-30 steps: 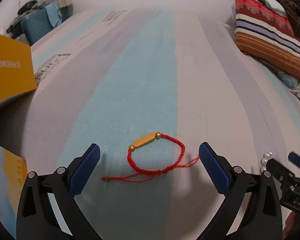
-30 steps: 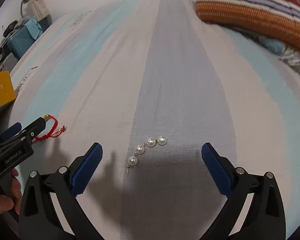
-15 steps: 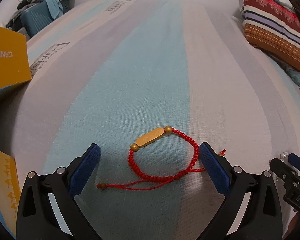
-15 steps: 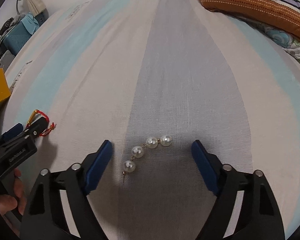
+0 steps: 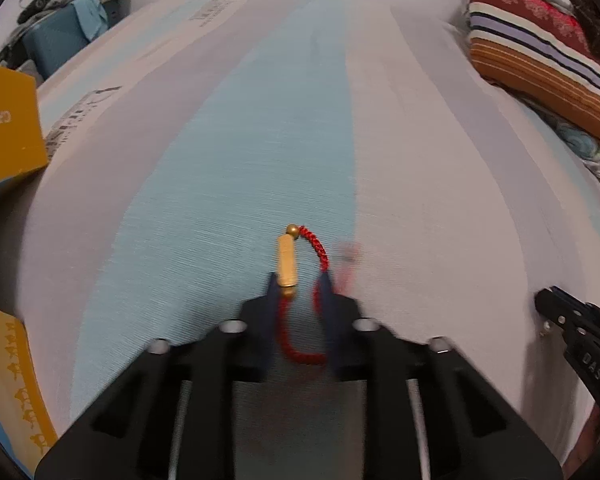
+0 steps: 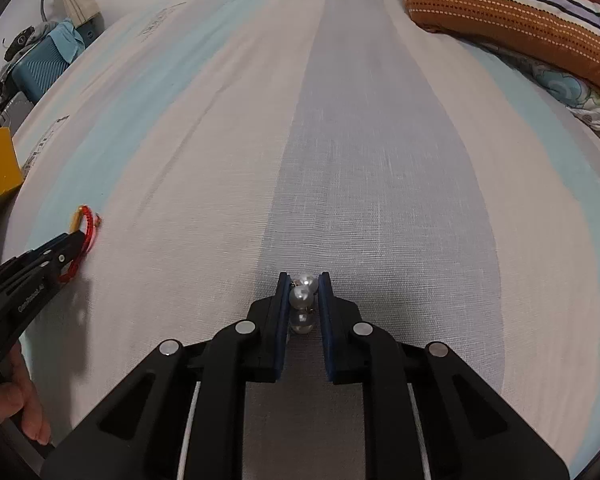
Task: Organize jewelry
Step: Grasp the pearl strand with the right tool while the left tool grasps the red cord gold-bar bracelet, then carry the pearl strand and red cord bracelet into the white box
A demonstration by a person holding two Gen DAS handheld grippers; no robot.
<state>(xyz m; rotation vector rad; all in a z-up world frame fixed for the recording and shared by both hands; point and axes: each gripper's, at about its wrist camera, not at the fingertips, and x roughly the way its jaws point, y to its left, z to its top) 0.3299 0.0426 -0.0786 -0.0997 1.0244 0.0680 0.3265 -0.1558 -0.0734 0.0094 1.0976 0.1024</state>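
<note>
Striped bedsheet (image 6: 360, 140) in pale blue, grey and cream underlies both tools. Left gripper (image 5: 300, 280) fingers pinched on the red cord bracelet (image 5: 320, 248), its gold bar sticking forward over the blue stripe; right gripper (image 6: 304, 280) fingers clamped on the pearl strand (image 6: 302, 298) above the grey stripe. Further out: yellow box (image 5: 8, 128) at left, striped pillow (image 6: 512, 12) far right

left gripper (image 5: 300, 280) fingers nearly closed, right gripper (image 6: 303, 280) fingers narrowly pinched, both low, pointing forward
</note>
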